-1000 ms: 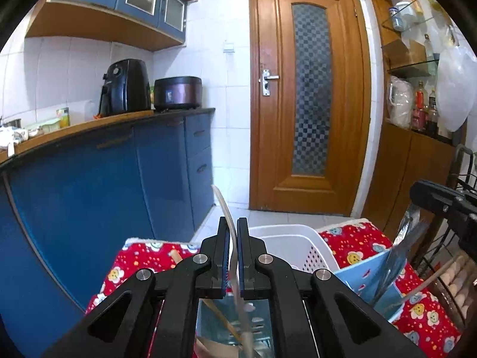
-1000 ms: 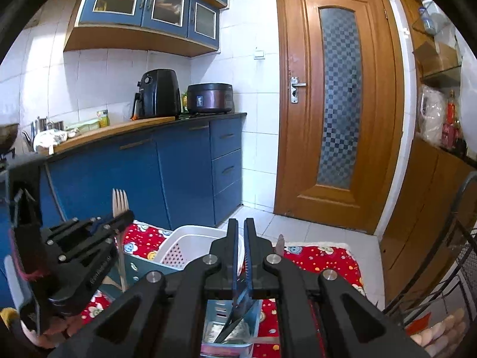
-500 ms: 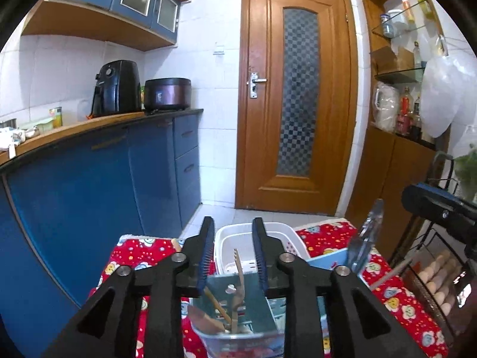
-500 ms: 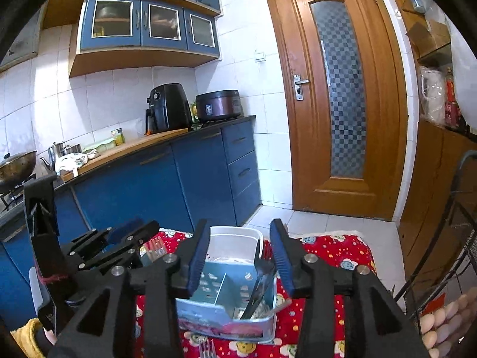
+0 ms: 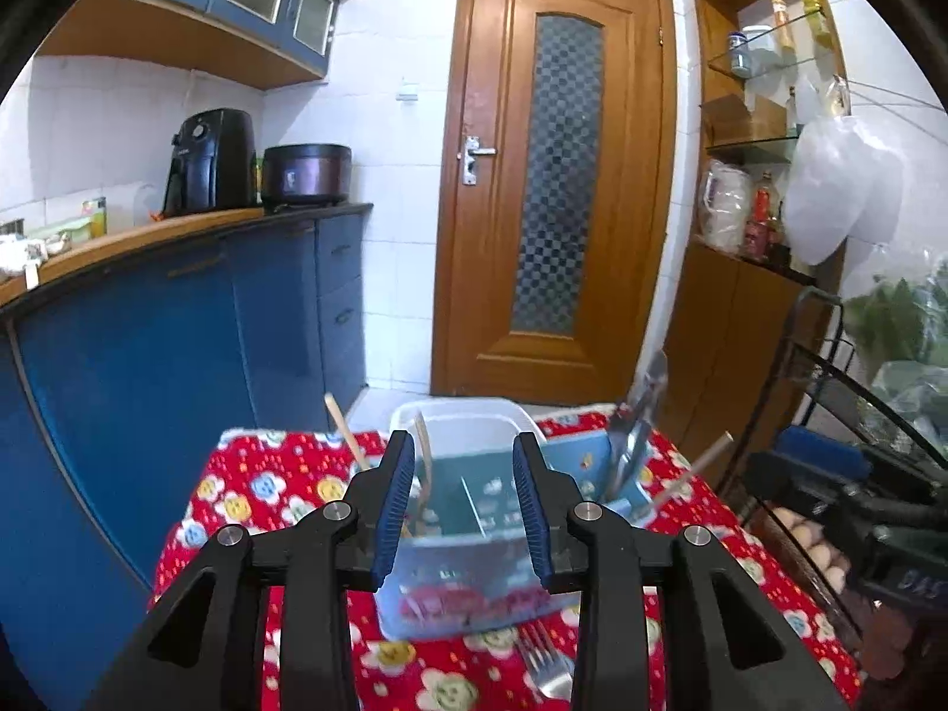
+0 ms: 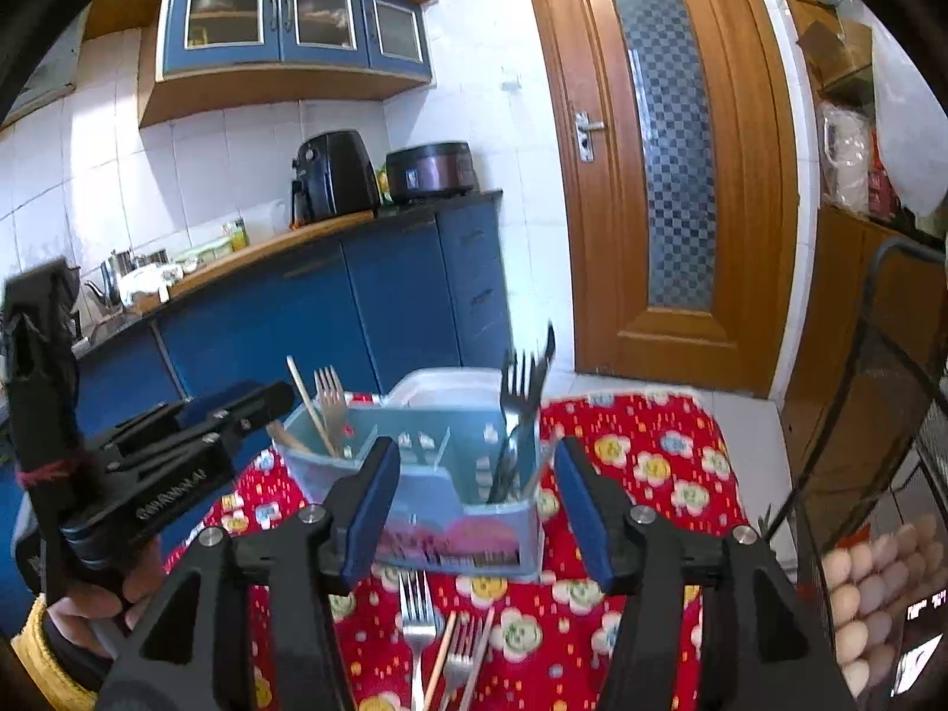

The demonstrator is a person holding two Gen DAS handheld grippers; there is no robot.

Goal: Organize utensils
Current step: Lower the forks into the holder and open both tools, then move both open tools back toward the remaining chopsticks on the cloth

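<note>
A pale blue divided caddy (image 5: 462, 592) (image 6: 474, 533) stands on the red flowered cloth (image 5: 255, 486). A wooden fork (image 6: 330, 397) and a chopstick (image 6: 305, 397) lean in its left compartment. Dark metal forks (image 6: 521, 409) (image 5: 634, 444) stand in its right one. Two steel forks (image 6: 415, 610) (image 6: 465, 646) and a chopstick (image 6: 441, 657) lie on the cloth in front. My left gripper (image 5: 463, 509) (image 6: 266, 409) hangs just short of the caddy's left half, jaws opening, nothing between them. My right gripper (image 6: 474, 506) (image 5: 794, 462) faces the caddy's front, jaws opening and empty.
A white basket (image 5: 462, 418) sits right behind the caddy. A black wire rack (image 6: 877, 415) holding eggs (image 6: 859, 592) stands close on the right. Blue cabinets (image 5: 178, 355) run along the left, and a wooden door (image 5: 557, 178) lies beyond. A hand (image 6: 89, 604) holds the left gripper.
Both grippers were shut on utensils over the caddy. Both have since opened, left those utensils standing in it, and drawn back toward me.
</note>
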